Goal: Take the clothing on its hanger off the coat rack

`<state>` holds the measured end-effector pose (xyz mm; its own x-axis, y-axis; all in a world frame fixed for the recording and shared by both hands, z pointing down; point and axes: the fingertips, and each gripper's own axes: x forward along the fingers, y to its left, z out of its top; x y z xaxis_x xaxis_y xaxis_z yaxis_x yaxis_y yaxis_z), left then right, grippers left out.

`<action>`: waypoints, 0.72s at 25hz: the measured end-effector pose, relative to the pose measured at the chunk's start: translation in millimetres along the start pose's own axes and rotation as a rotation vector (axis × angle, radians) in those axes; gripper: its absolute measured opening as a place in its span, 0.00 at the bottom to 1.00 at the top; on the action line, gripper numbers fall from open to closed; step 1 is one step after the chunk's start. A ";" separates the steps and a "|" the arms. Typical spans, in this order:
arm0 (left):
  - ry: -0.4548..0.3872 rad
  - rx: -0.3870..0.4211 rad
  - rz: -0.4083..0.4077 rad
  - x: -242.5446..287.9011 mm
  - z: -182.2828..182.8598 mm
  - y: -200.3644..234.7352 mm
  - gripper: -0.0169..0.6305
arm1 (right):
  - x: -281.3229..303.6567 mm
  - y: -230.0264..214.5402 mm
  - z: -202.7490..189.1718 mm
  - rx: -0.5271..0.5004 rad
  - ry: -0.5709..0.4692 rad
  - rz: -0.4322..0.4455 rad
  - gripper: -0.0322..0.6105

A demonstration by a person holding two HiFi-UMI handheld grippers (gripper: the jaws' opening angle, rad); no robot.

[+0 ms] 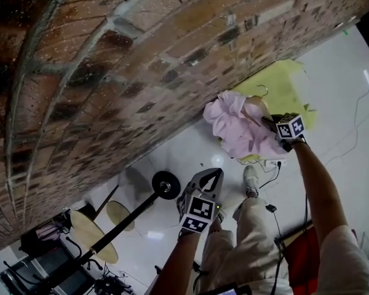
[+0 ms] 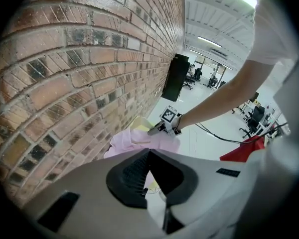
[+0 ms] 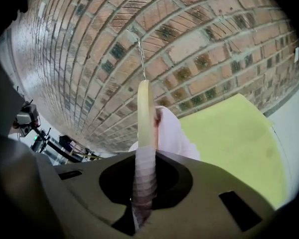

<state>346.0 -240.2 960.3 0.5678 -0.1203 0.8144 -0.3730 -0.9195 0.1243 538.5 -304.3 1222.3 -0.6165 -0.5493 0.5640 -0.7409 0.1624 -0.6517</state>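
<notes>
With my right gripper (image 3: pixel 142 183) clamped tight on one end of the hanger (image 3: pixel 145 113), the pink shirt (image 1: pixel 237 128) well clear of the coat rack (image 1: pixel 129 217) over the yellow mat (image 1: pixel 283 88), and my left gripper (image 1: pixel 215 174) closed on nothing, I worry a tilt could slide the shirt off.

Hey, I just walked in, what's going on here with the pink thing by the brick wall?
A person is working with a handheld gripper in each hand. The right gripper is shut on a wooden hanger that carries a pink garment. The hanger's hook hangs free, off the coat rack, near the brick wall and above a yellow-green mat on the floor. The left gripper is shut and empty, close to the rack's top.
</notes>
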 end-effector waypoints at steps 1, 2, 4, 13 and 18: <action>0.015 -0.003 0.002 4.6 -4.7 0.8 0.04 | 6.2 -9.7 -6.8 0.021 0.006 -0.015 0.05; 0.032 -0.007 0.008 8.6 -10.5 1.5 0.04 | 12.0 -19.6 -15.2 0.038 0.015 -0.034 0.05; 0.051 -0.013 0.013 18.4 -18.7 4.1 0.04 | 22.6 -41.5 -27.4 0.058 0.032 -0.078 0.05; 0.088 -0.029 0.000 40.1 -45.7 7.6 0.04 | 36.2 -113.6 -56.6 0.107 0.056 -0.281 0.05; 0.045 -0.017 -0.028 59.3 -39.7 1.8 0.04 | 42.2 -146.1 -68.7 0.110 0.103 -0.371 0.08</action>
<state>349.9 -234.1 1031.3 0.5447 -0.0777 0.8350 -0.3701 -0.9158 0.1562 602.4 -294.9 1376.1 -0.3404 -0.4681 0.8155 -0.8888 -0.1229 -0.4415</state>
